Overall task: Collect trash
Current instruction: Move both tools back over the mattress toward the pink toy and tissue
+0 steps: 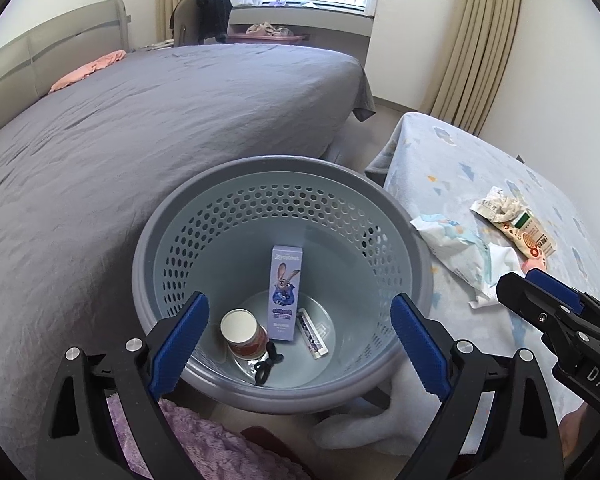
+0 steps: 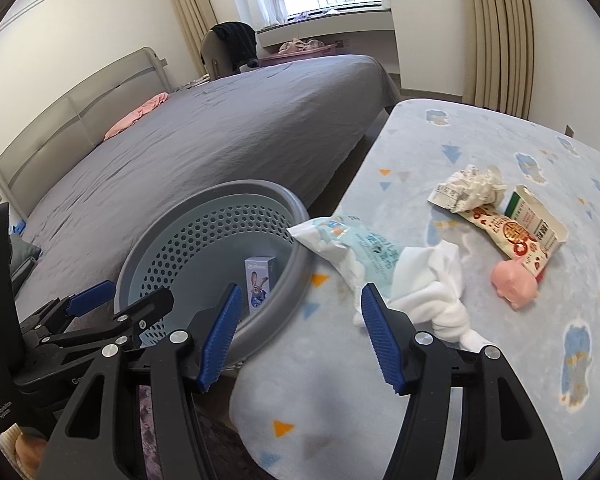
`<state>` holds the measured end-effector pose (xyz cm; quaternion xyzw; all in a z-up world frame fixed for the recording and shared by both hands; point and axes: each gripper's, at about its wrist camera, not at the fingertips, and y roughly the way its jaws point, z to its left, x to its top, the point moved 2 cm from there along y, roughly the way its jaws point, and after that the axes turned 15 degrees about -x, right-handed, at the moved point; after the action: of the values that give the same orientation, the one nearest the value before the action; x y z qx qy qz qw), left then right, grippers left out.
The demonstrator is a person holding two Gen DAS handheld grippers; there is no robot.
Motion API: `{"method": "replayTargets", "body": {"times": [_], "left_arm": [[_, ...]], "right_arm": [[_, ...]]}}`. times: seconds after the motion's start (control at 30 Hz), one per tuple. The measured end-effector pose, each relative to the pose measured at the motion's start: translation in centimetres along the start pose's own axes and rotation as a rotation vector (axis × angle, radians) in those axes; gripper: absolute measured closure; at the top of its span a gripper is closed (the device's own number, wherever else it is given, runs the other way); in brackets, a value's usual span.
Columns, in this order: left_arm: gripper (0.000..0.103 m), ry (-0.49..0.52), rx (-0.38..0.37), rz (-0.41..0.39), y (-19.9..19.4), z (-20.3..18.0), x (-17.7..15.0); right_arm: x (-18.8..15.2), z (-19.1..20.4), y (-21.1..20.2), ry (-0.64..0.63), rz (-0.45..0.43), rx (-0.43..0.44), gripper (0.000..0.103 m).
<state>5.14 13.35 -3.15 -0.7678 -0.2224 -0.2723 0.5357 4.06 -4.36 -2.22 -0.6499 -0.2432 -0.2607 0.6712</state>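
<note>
A perforated grey plastic bin [image 1: 284, 216] stands between a grey-sheeted bed [image 1: 160, 120] and a fleecy blue patterned blanket [image 2: 480, 360], holding a box [image 1: 286, 292], cup [image 1: 242, 334] and wrapper [image 1: 312, 334]. Crumpled paper [image 2: 470, 188], a flattened carton [image 2: 520, 236] and white cloth [image 2: 432, 292] lie near the blanket's bin-side edge. Left gripper [image 1: 300, 344] and right gripper [image 2: 298, 336] both gape empty.

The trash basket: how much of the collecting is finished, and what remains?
Done: the basket holds a purple box, a cup and a small packet. In hand: nothing; the left gripper and right gripper are empty. Left: wrapper, crumpled paper, carton.
</note>
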Motion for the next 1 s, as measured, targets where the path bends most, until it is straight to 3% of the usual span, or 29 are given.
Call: {"method": "replayTargets", "body": {"times": [0.63,1.0], "left_arm": [[0.006,0.08,-0.071,0.018,0.6,-5.6,-1.2],[0.006,0.12,-0.111,0.035,2.2,-8.7,-0.9]], "right_arm": [[-1.9,-6.2,-1.2,0.08,0.006,-0.061,0.043],[-3.6,-11.8,-1.5,0.157,0.024,-0.131,0.043]]}}
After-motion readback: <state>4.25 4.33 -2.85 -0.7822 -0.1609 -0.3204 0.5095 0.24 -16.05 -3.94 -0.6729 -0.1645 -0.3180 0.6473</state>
